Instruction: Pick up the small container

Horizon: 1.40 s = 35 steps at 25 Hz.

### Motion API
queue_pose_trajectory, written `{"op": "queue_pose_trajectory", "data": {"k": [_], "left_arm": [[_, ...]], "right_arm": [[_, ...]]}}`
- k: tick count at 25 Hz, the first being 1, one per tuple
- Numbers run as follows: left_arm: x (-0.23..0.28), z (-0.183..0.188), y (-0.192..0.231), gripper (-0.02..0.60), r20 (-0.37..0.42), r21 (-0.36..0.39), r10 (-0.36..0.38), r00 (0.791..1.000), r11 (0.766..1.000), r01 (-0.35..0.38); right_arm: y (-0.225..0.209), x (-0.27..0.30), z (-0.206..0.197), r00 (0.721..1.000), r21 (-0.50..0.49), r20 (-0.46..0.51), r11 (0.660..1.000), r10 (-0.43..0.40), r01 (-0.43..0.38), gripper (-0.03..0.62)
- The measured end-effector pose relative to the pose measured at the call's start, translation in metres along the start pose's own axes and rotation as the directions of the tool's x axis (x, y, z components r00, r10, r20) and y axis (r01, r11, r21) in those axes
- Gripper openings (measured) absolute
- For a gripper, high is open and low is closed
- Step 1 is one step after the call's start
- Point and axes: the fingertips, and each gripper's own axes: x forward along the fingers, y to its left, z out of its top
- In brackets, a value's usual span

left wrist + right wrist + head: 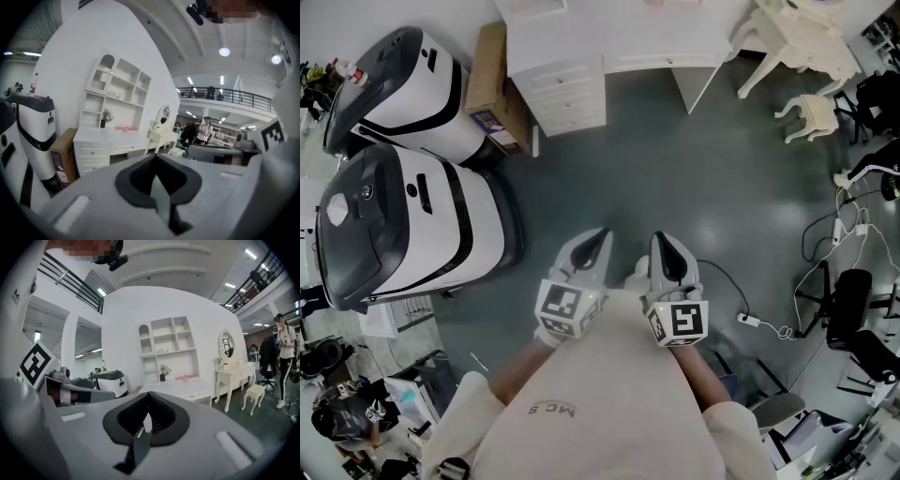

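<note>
Both the left gripper (pixel 600 238) and right gripper (pixel 665 246) are clenched on nothing, held side by side at lower centre, likely a ready carry aimed at the white desk (pixel 572 42) at upper middle; the small container isn't discernible, perhaps on that desk.

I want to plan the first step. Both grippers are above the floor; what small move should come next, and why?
Probably step toward the white desk: the left gripper and right gripper are shut and empty above the floor, nothing graspable near.
</note>
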Motion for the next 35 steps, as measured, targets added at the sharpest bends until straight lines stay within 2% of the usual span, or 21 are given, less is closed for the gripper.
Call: {"op": "queue_pose_trajectory", "data": {"k": [3, 6, 12, 14, 17, 20, 24, 29, 35], "left_arm": [[-0.025, 0.006, 0.035, 0.000, -0.019, 0.034, -0.037, 0.999, 0.999, 0.038], [-0.043, 0.009, 0.067, 0.000, -0.014, 0.047, -0.067, 0.998, 0.997, 0.067], [-0.062, 0.006, 0.107, 0.000, -0.021, 0.039, -0.112, 0.993, 0.993, 0.113], [-0.068, 0.004, 0.120, 0.000, -0.027, 0.038, -0.127, 0.992, 0.991, 0.128], [-0.071, 0.001, 0.138, 0.000, -0.035, 0.020, -0.121, 0.992, 0.992, 0.122], [-0.075, 0.000, 0.149, 0.000, -0.038, -0.020, -0.112, 0.993, 0.994, 0.111], [-0.067, 0.001, 0.190, 0.002, -0.038, -0.060, -0.076, 0.996, 0.996, 0.073], [-0.027, 0.005, 0.209, 0.000, -0.062, -0.076, -0.055, 0.997, 0.996, 0.050], [0.074, 0.033, 0.225, 0.000, -0.090, -0.048, -0.045, 0.995, 0.998, 0.040]], "right_arm": [[0.038, 0.017, -0.007, 0.999, 0.043, 0.002, 0.998, -0.044, 0.044, -0.014], [0.069, 0.035, -0.014, 0.997, 0.041, -0.004, 0.996, -0.075, 0.075, -0.014], [0.103, 0.050, -0.012, 0.990, 0.056, 0.061, 0.991, -0.128, 0.125, -0.014], [0.116, 0.058, -0.014, 0.988, 0.068, 0.065, 0.988, -0.143, 0.139, 0.007], [0.122, 0.072, -0.021, 0.987, 0.079, 0.025, 0.984, -0.160, 0.158, 0.009], [0.120, 0.079, -0.021, 0.986, 0.039, -0.012, 0.985, -0.165, 0.165, 0.009], [0.126, 0.120, -0.017, 0.990, -0.009, -0.018, 0.990, -0.141, 0.140, 0.009], [0.110, 0.152, -0.017, 0.995, -0.014, -0.039, 0.995, -0.096, 0.095, 0.009], [0.016, 0.217, -0.015, 0.990, 0.086, -0.045, 0.986, -0.137, 0.141, 0.009]]}}
